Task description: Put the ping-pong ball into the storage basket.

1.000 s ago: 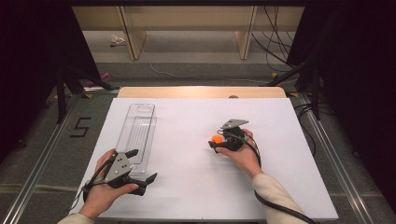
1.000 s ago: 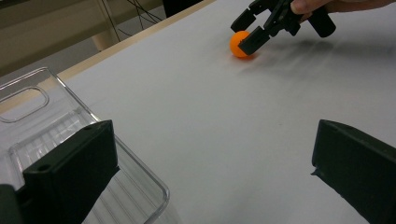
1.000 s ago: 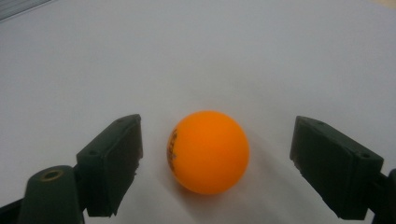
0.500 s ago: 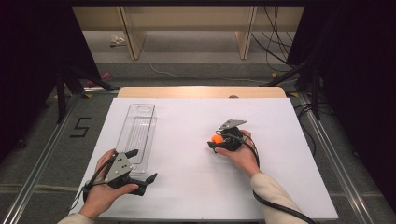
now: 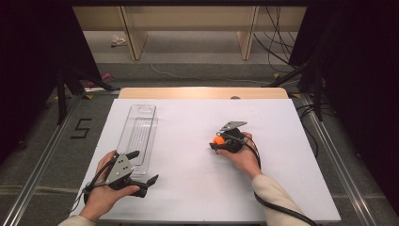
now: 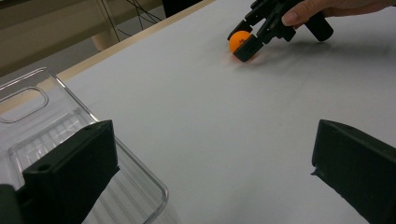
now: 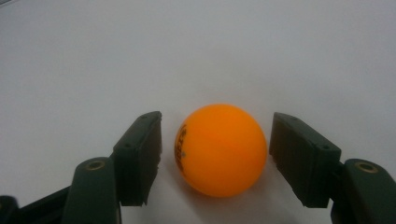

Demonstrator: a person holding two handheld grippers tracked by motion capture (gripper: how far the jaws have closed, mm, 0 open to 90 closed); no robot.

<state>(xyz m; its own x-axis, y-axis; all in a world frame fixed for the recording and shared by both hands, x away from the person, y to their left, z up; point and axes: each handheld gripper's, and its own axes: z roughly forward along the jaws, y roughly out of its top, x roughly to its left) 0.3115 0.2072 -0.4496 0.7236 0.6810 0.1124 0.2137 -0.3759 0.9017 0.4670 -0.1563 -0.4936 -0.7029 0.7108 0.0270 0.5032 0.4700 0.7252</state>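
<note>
A small round orange ball point(image 7: 220, 149) sits on the white table top point(image 5: 188, 141), toward the right side. It has a little dark print on one side. The right gripper point(image 5: 217, 143) lies low on the table with the ball between its two black jaws. Its jaws have just been closing in on the ball. In the right gripper view a thin gap shows on each side of the ball, so the jaws are near it but do not squeeze it. The ball rests on the table. The person's right hand point(image 5: 242, 157) holds this gripper, and a black cable point(image 5: 277, 209) runs back along the cream sleeve point(image 5: 277, 197).

The left gripper point(image 5: 146, 169) is well apart from the ball, near the front left edge of the table. Its jaws stand wide apart with nothing between them. The person's left hand point(image 5: 101, 195) holds it. One jaw sits over the near end of a long clear plastic tray point(image 5: 139, 134). The tray lies flat on the left part of the table and has ridges on its floor and a slot-shaped hole at its far end. From the left gripper view, the ball point(image 6: 239, 41) and the right gripper point(image 6: 247, 39) show far off across the white top.
</note>
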